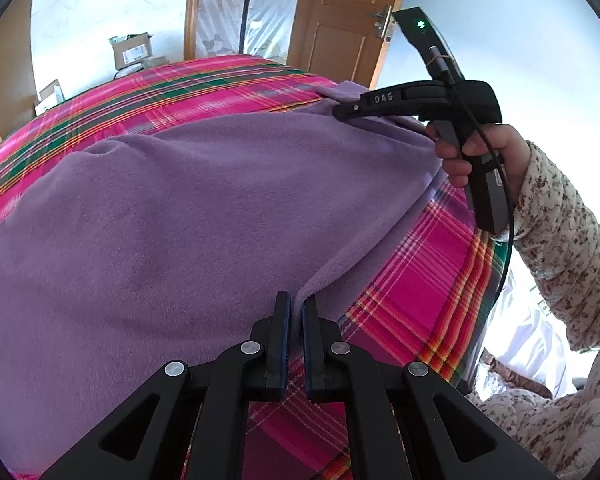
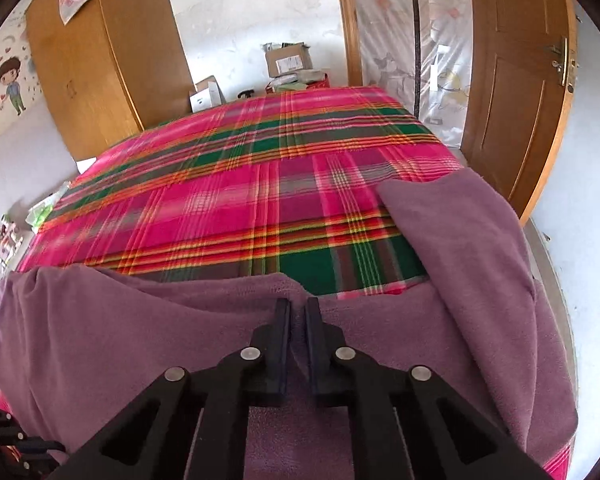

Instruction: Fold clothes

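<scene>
You have the purple fleece garment (image 1: 204, 208) spread over the plaid bedspread (image 1: 420, 272), left gripper (image 1: 296, 316) and right gripper (image 2: 298, 320) each clamped on an edge — no finished fold visible, nearly everything left.

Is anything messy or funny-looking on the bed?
Only one small thing: the purple fleece garment has its sleeve sticking out at a slant across the plaid bedspread, not folded in yet. Nothing looks torn or spilled.
</scene>
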`<state>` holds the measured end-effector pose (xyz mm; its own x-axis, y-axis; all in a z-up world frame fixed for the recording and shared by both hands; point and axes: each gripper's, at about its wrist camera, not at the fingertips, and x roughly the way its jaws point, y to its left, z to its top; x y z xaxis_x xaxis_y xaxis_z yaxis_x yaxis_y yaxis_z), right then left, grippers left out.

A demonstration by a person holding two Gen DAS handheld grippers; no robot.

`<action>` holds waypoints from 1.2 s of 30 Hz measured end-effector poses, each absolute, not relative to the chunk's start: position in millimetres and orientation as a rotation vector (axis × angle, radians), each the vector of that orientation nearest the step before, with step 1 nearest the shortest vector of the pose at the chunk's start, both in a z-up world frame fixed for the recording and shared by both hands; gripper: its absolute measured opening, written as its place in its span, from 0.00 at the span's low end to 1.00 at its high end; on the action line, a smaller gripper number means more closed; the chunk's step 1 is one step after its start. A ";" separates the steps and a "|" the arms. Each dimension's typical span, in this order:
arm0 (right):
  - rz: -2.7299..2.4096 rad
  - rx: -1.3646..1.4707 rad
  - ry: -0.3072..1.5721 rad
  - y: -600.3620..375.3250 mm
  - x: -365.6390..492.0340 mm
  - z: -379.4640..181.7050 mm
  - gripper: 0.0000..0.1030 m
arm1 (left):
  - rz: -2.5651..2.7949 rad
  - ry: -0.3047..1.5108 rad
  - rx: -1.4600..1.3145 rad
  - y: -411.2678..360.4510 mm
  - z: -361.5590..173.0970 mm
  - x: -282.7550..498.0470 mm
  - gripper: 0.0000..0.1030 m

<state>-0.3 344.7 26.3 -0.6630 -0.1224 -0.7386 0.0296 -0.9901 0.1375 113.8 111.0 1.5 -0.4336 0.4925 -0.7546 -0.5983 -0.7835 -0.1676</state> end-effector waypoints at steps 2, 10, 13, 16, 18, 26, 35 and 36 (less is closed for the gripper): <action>-2.818 1.213 -0.176 345.0 2.0 32.1 0.05 | 2.213 0.166 -1.108 111.0 1.3 114.2 0.05; -2.843 1.310 -0.145 340.8 -15.6 24.9 0.06 | 2.204 0.168 -1.107 110.2 1.2 115.1 0.05; -2.845 1.307 -0.142 341.6 -15.5 26.5 0.09 | 2.201 0.174 -1.108 111.0 1.2 116.8 0.05; -2.851 1.243 -0.240 358.0 -6.9 38.1 0.21 | 2.194 0.176 -1.114 110.4 2.3 117.2 0.05; -2.893 1.191 -0.287 374.7 3.7 47.0 0.22 | 2.173 0.142 -1.126 106.4 4.5 116.1 0.06; -3.045 1.184 -0.366 436.2 16.4 56.4 0.22 | 2.080 0.013 -1.109 100.4 28.6 106.1 0.13; -2.975 1.240 -0.239 428.3 -4.6 43.2 0.30 | 2.033 -0.014 -1.120 111.4 31.2 99.0 0.14; -2.976 1.261 -0.175 420.9 -9.3 40.7 0.31 | 2.034 -0.014 -1.125 115.0 30.0 96.4 0.14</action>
<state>-9.3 420.9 40.7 -0.6924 0.0457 -0.7200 -0.1297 -0.9896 0.0620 96.4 115.0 30.0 -0.2897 0.6431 -0.7089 -0.6331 -0.6842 -0.3620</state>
